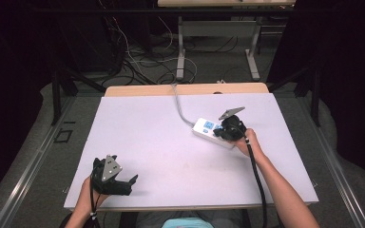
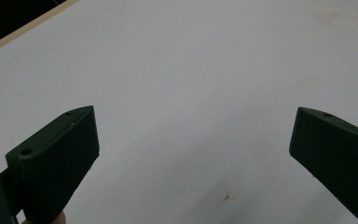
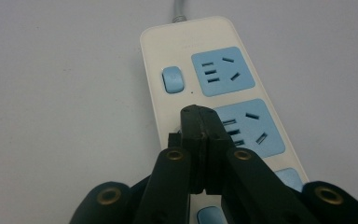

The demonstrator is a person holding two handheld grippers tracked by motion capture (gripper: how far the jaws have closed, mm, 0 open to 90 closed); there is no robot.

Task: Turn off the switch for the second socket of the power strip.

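A white power strip [image 1: 207,128] with blue sockets lies right of the table's middle, and its grey cable [image 1: 179,105] runs to the far edge. My right gripper [image 1: 225,131] is over the strip, its jaws pressed together with nothing between them. In the right gripper view the shut tips [image 3: 199,114] rest at the left side of the second blue socket [image 3: 254,128] on the strip [image 3: 163,44], below a blue switch [image 3: 173,79]. Whether the tips touch the strip I cannot tell. My left gripper [image 1: 125,185] stays open near the front left, jaws wide apart [image 2: 193,154] over the bare table top.
The white table top [image 1: 161,142] has a wooden strip along its far edge [image 1: 142,90]. On the floor beyond lie tangled cables [image 1: 138,61] and the legs of another table [image 1: 181,57]. A small brown stain [image 2: 225,197] marks the surface near my left gripper.
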